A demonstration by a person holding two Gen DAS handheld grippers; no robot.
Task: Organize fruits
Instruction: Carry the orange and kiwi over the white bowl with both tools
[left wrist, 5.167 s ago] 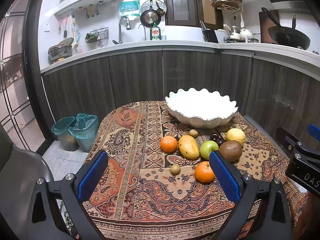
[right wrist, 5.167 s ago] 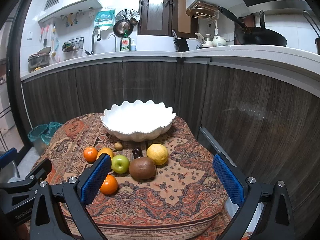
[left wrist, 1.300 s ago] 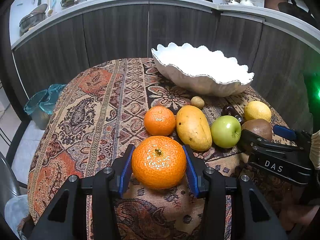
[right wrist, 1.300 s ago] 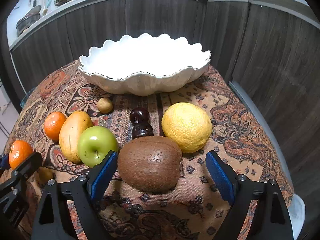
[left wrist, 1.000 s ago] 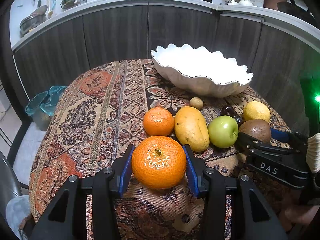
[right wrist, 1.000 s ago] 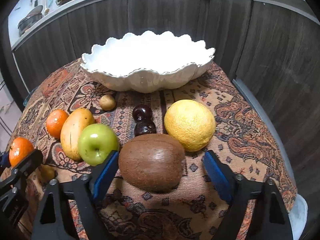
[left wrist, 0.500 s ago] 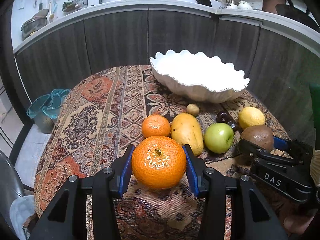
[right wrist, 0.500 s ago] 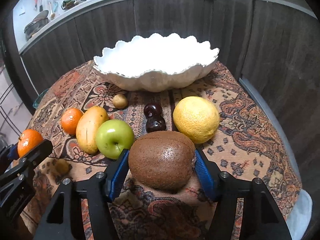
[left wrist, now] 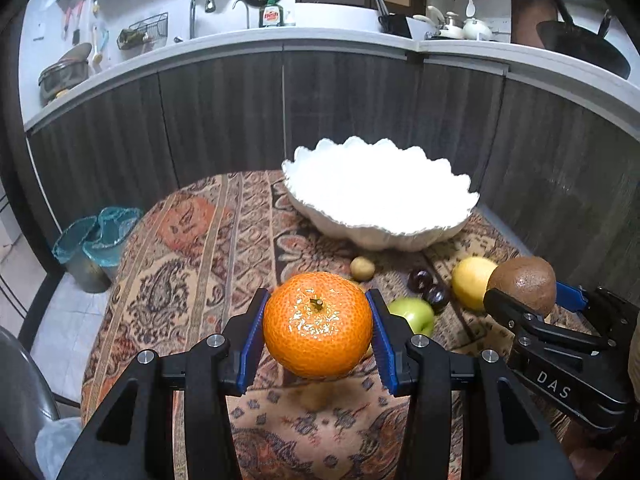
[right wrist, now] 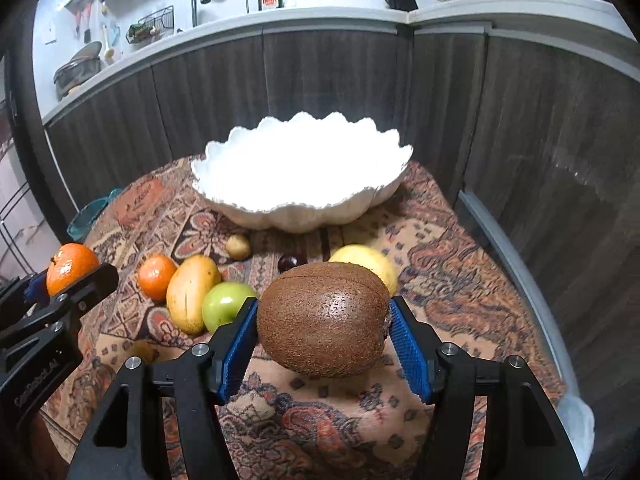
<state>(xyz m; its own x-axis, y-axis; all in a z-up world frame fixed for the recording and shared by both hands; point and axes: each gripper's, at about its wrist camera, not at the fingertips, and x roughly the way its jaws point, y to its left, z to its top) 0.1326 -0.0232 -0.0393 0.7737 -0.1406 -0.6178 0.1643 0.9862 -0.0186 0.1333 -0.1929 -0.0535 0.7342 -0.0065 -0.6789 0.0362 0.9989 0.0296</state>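
Observation:
My left gripper (left wrist: 318, 330) is shut on a large orange (left wrist: 318, 324) and holds it above the patterned tablecloth. My right gripper (right wrist: 324, 326) is shut on a brown kiwi (right wrist: 324, 318), also lifted off the cloth; that kiwi (left wrist: 522, 284) shows at the right of the left wrist view. A white scalloped bowl (right wrist: 256, 210) stands beyond both, with nothing in it. On the cloth in front of the bowl lie a small orange (right wrist: 156, 276), a mango (right wrist: 192, 292), a green apple (right wrist: 224, 306), a lemon (right wrist: 368, 266), a dark plum (right wrist: 290, 262) and a small tan fruit (right wrist: 238, 246).
The round table (left wrist: 192, 240) sits close to dark wood-fronted cabinets (left wrist: 224, 120) under a pale counter. Two bins with teal liners (left wrist: 96, 240) stand on the floor at the left. A chair back (left wrist: 16, 400) is at the lower left edge.
Both grippers have risen with their fruit. The right gripper's jaws closed onto the kiwi and lifted it off the cloth; the left kept its grip on the orange.

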